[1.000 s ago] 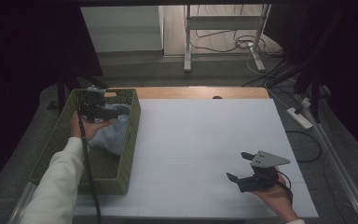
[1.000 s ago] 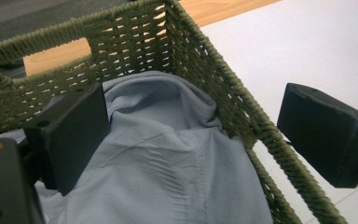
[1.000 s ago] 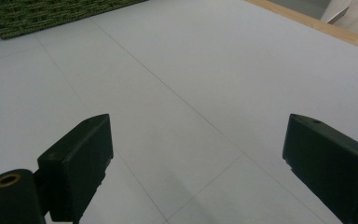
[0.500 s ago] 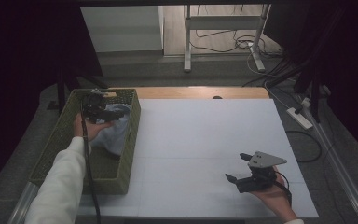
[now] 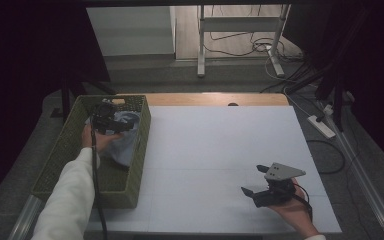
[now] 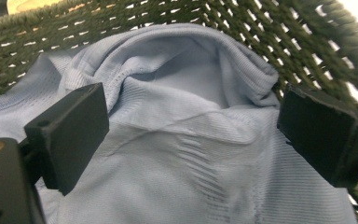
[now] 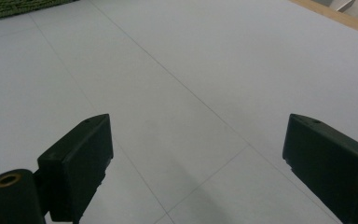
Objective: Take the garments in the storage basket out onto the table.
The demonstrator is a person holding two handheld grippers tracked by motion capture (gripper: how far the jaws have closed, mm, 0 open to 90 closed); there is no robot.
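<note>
White tabletop [image 5: 215, 160] spreads under dim light, with a green woven basket [image 5: 55, 170] at its left edge. Inside the basket's far end lies a pale blue garment [image 6: 191, 154], and the left gripper [image 5: 106, 117] is down over it, jaws spread wide either side of a fold, nothing pinched. Well apart, near the front right, the right gripper [image 5: 260, 192] hovers over bare table, jaws wide.
</note>
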